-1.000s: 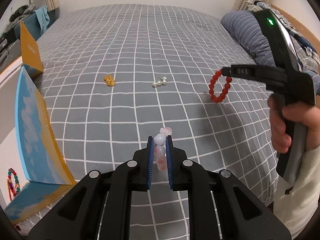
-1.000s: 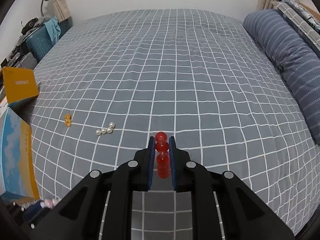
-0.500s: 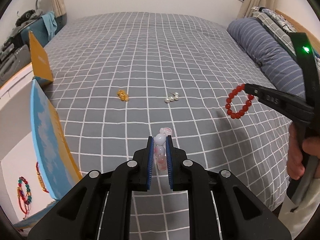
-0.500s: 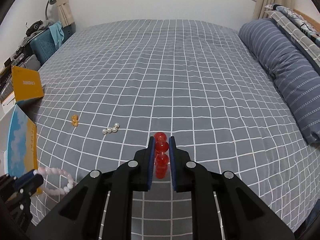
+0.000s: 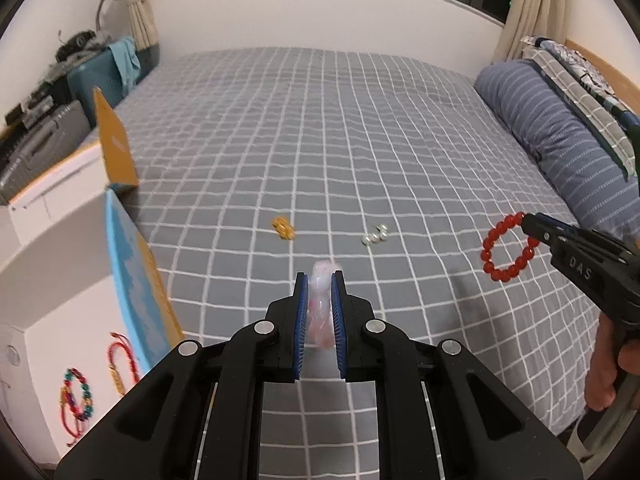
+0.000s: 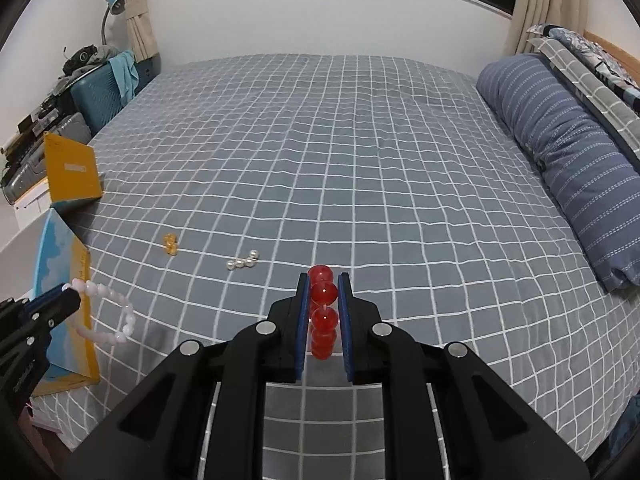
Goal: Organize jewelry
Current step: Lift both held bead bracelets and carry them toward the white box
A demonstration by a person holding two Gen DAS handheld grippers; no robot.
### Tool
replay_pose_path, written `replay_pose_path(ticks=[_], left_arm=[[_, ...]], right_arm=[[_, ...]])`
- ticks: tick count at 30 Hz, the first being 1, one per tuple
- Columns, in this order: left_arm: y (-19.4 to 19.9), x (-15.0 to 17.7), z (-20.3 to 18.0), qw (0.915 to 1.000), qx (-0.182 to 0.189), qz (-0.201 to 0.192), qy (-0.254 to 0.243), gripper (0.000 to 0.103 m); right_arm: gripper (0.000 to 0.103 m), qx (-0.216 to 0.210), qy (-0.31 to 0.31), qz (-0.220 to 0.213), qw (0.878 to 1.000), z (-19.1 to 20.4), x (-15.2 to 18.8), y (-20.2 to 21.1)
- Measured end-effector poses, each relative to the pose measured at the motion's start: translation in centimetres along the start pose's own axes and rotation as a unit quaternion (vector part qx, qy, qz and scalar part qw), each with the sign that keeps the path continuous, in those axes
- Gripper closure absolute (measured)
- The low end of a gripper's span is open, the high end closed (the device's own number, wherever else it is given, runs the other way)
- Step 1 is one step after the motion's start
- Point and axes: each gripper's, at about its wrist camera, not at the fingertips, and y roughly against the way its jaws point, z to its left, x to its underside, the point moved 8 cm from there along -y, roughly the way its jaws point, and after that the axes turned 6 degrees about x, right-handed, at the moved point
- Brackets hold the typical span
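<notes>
with left gripper clamped on pink bracelet at frame centre and right gripper clamped on red bracelet, risk of beads slipping onto bedspread short of white box at lower left.

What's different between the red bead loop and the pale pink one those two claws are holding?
The red bracelet has glossy deep-red beads and hangs from the right claw; the pink bracelet has smaller, milky pale beads and hangs from the left claw. Both are beaded loops, pinched and lifted above the bed.

"das" on right gripper
</notes>
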Motion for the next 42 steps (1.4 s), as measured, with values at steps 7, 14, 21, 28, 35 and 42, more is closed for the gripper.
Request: replay_pose_path(ticks=[7,14,21,28,35,42], left_arm=[[1.8,-1.1,1.4,0.9998,-0.002,-0.012,0.014,0.092],[1.9,-0.6,2.4,0.9997,0.000,-0.003,0.024,0.093],[-3.0,3.4,1.0,0.9985,0.002,0.047,0.027,0.065],[-8.7,7.3,0.3,0.9957,-0.007,0.091,0.015,0.064],[-12.3,9.0,0.4,0.9940,-0.017,0.108,-0.001,0.063],[-12.2,8.6,0.2,0.9933,0.000,0.115,0.005,0.093]], right_arm=[[0.090,-0.012,0.008,-0.005,1.000,2.5,-0.5,1.1],[0.090,-0.028,0.016,-0.020,0.999,4.5,-1.3,2.8],[0.090,-0.030,0.018,-0.002,0.999,4.6,0.4,1.6],[0.090,-0.025,0.019,0.023,0.999,4.1,2.6,-0.1],[0.090,-0.021,0.014,0.042,0.999,3.1,4.0,-1.4],[0.090,-0.014,0.009,0.048,0.999,2.1,4.7,-1.4]])
